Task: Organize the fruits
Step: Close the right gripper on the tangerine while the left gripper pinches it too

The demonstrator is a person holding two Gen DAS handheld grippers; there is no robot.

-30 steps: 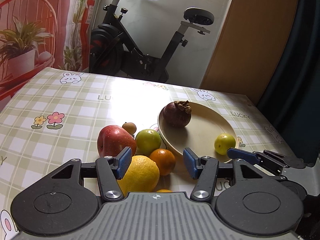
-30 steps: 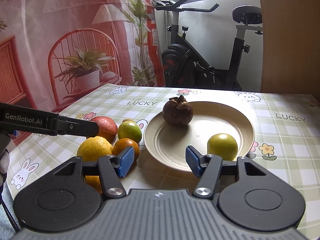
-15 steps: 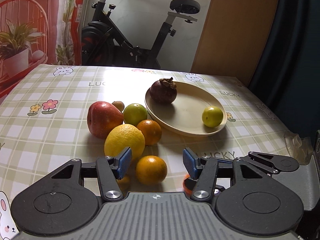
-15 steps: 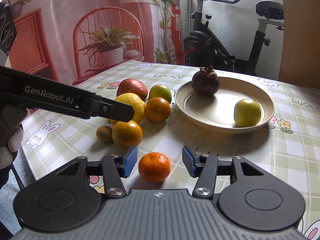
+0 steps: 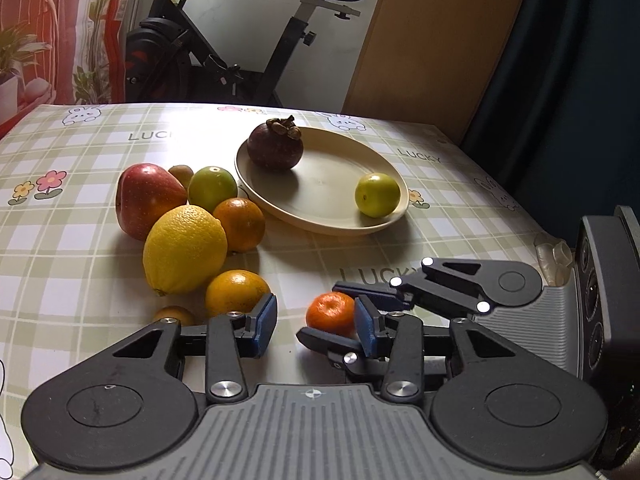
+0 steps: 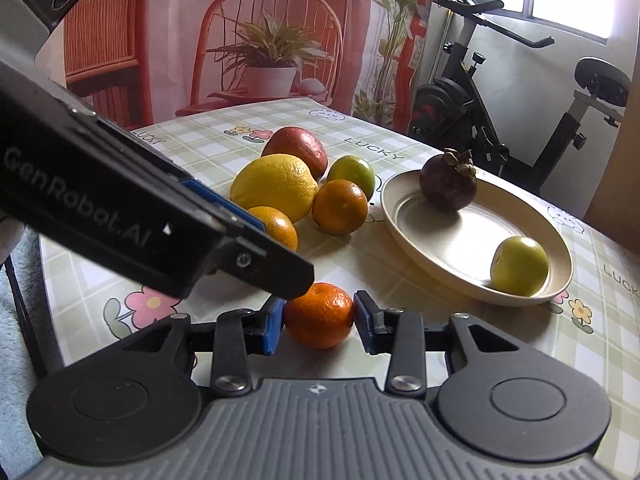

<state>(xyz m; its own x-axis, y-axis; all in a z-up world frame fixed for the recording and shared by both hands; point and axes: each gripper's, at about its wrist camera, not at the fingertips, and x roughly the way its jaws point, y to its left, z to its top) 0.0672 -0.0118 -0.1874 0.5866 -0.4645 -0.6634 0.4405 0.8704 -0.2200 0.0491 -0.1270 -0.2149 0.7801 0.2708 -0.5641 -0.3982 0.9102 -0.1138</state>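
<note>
Both grippers have come down low to the near edge of the table, and now the right gripper (image 6: 319,322) has its blue pads on each side of the small tangerine (image 6: 319,315), touching it or almost; I think it is just closing on it, but I cannot tell if the hold is firm yet. Going from left to right, first comes the pile: the red apple (image 5: 149,199), the big lemon (image 5: 185,255), the green fruit (image 5: 213,187) and two oranges, all close together. Next is the left gripper (image 5: 316,326), wide apart and holding nothing. Then the tangerine, and last the plate (image 5: 328,196), with a dark mangosteen (image 5: 274,147) and a little green fruit (image 5: 377,195) on it. The round tangerine could slip out and roll if the squeeze is off to one side. The two grippers are very close, so they might bump. The tablecloth (image 5: 72,140) has green checks, bunnies and flowers. An exercise bike (image 5: 224,40) stands behind.
</note>
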